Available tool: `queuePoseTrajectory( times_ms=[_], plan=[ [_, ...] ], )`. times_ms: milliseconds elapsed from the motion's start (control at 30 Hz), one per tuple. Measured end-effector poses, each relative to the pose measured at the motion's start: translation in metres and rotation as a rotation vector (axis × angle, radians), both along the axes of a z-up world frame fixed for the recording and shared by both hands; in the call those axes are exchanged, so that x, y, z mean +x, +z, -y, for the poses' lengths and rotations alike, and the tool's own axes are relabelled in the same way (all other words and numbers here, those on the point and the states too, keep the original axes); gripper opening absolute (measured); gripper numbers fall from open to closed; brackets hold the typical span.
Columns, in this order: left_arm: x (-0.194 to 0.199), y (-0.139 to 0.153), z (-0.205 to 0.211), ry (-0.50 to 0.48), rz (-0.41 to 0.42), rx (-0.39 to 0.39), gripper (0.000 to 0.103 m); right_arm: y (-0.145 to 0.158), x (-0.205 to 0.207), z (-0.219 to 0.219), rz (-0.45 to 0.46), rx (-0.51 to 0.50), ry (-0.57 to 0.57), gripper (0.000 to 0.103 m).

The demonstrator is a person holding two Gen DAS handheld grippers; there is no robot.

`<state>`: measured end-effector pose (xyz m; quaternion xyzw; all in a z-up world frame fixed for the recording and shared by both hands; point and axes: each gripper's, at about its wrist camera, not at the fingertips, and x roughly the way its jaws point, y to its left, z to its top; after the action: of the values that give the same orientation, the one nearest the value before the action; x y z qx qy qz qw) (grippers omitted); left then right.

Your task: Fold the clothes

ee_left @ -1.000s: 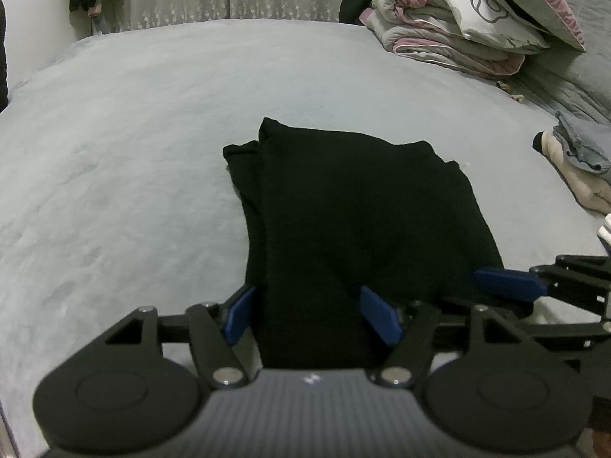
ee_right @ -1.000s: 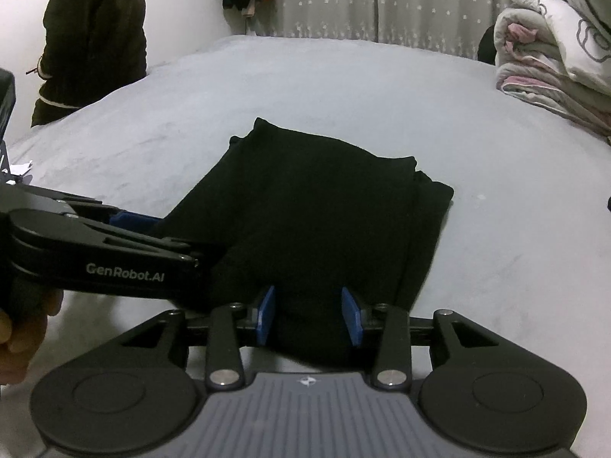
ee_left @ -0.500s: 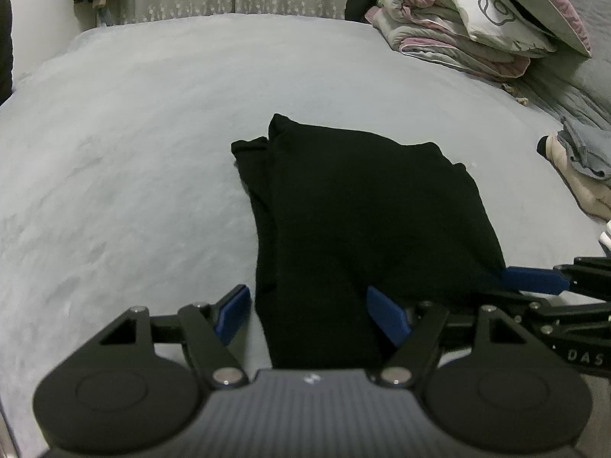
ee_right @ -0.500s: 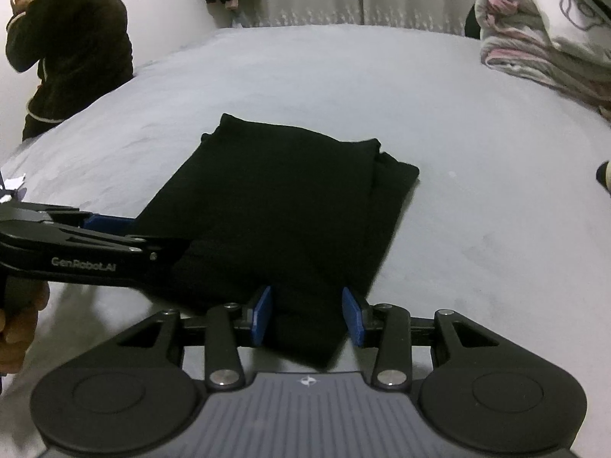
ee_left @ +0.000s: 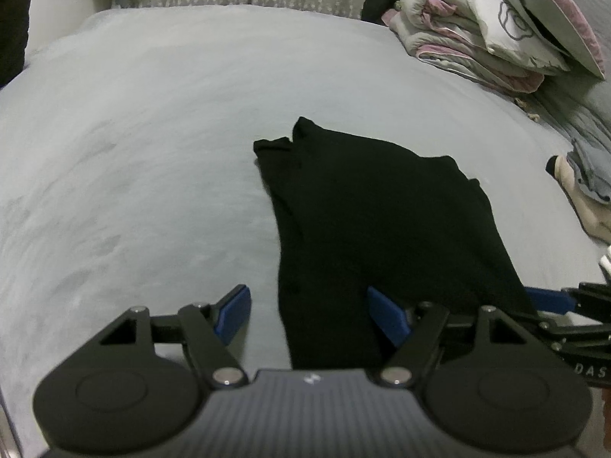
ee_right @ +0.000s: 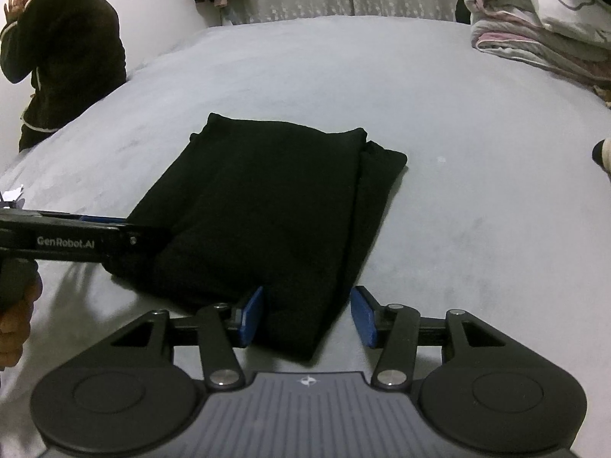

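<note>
The black garment lies flat on the grey bedspread, centre of frame in both wrist views, already folded into a long panel with a narrower layer showing along one side.

Left gripper: jaws spread wide, straddling the near left corner of the cloth, holding nothing. Right gripper: jaws likewise apart, set either side of the near right corner, gripping nothing.

Judged step: taking hold of the near hem for a fold away from the operator. To do it well, each tool should close on all layers at its corner, both should lift level, and the near edge should be carried squarely onto the far edge so that the narrow side layer does not slide out.

Legible writing: "GenRobot.AI" on the left tool's body, at left in the right wrist view; "DAS", cut off, at the lower right edge of the left wrist view.

A stack of folded quilts sits upper right.
</note>
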<state>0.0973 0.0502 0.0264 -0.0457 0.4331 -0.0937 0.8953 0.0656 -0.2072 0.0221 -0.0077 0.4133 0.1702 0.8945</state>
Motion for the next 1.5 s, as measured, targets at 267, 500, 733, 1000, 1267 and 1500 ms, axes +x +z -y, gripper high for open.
queuePoseTrajectory(
  times_ms=[267, 500, 733, 1000, 1267, 1500],
  plan=[
    [0.004, 0.002, -0.007, 0.024, -0.015, -0.014, 0.071, 0.001, 0.000, 0.002, -0.010, 0.013, -0.012, 0.050],
    [0.009, 0.004, -0.018, 0.067, -0.030, -0.044, 0.071, 0.003, 0.000, 0.006, -0.020, 0.033, -0.036, 0.050],
    [0.009, 0.005, -0.021, 0.082, -0.035, -0.060, 0.071, 0.006, 0.000, 0.012, -0.025, 0.056, -0.058, 0.054],
    [0.011, 0.007, -0.030, 0.101, -0.055, -0.166, 0.081, 0.007, 0.003, 0.030, -0.054, 0.205, -0.123, 0.063],
    [0.014, 0.001, -0.033, 0.115, -0.083, -0.305, 0.095, 0.003, 0.006, 0.037, -0.097, 0.352, -0.155, 0.080],
    [0.015, 0.001, -0.034, 0.126, -0.072, -0.344, 0.095, -0.002, 0.006, 0.045, -0.128, 0.494, -0.216, 0.084]
  ],
)
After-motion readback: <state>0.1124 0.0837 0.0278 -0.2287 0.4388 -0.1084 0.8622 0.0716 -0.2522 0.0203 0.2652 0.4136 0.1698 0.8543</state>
